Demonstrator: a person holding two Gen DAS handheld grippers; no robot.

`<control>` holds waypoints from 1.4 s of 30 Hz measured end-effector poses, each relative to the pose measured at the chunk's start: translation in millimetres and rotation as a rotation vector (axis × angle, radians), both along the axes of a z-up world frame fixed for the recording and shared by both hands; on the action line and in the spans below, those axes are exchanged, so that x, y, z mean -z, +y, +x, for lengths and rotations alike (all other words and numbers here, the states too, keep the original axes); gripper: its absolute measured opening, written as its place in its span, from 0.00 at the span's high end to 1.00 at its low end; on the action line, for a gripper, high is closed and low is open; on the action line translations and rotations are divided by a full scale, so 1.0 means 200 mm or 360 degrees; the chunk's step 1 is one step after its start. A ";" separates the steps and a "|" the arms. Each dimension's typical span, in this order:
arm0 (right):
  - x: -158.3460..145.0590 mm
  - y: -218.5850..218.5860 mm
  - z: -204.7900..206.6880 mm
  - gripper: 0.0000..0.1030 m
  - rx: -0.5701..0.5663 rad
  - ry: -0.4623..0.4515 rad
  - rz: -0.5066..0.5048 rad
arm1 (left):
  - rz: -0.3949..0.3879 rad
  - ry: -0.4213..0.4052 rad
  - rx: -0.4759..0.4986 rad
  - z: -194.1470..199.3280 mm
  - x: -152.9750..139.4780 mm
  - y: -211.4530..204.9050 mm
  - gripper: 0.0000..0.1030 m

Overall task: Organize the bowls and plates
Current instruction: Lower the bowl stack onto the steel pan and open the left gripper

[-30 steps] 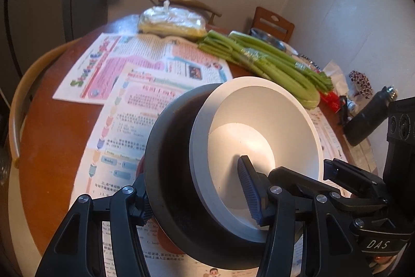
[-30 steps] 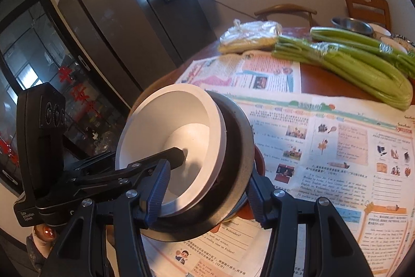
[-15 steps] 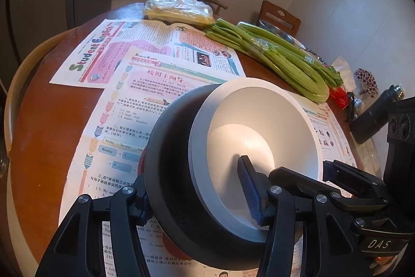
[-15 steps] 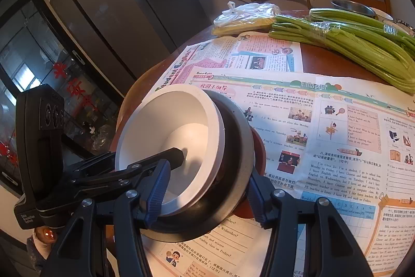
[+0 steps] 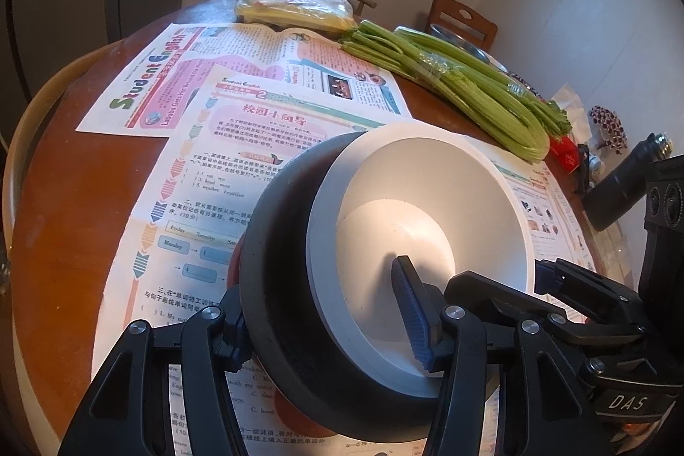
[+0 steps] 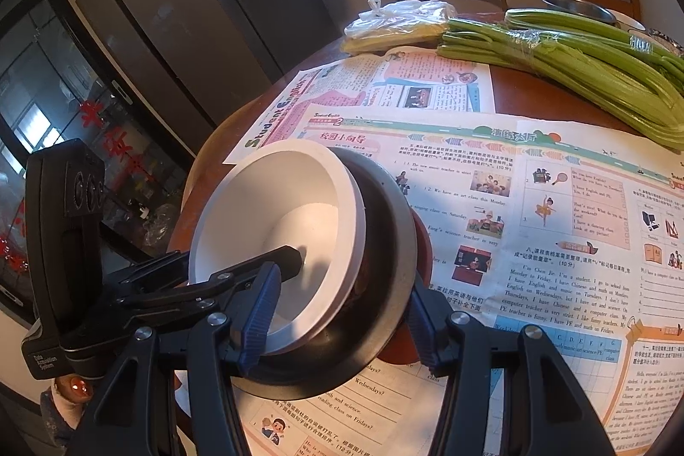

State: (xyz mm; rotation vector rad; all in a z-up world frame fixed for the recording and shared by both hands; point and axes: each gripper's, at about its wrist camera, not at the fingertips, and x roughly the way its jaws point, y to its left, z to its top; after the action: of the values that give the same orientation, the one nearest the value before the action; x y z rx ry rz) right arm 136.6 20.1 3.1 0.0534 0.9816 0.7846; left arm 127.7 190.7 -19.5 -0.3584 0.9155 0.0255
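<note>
Two grippers clamp one tilted stack of nested bowls [image 5: 427, 242]: left gripper [image 5: 329, 319] and right gripper [image 6: 342, 310] each pinch its wall. The stack hangs over newspaper [image 6: 534, 199] on the round table [image 5: 55, 242].

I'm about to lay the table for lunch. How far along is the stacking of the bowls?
Done: the white bowl already sits nested inside the black bowl. In hand: both tongs, left and right, clamp that stack from opposite sides, tilted above the newspaper. Left: setting it down. A metal bowl beyond the celery stays unstacked.
</note>
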 end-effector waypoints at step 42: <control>-0.27 -0.34 -0.56 0.38 0.0153 -0.0627 -0.0117 | 0.0311 -0.0303 -0.0297 -0.64 -0.25 -0.32 0.28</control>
State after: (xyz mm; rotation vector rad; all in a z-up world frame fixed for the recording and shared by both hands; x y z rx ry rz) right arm 24.5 -47.8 56.5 -0.1138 0.6279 0.6387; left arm -0.1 125.8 29.8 -0.2581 0.6822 0.2468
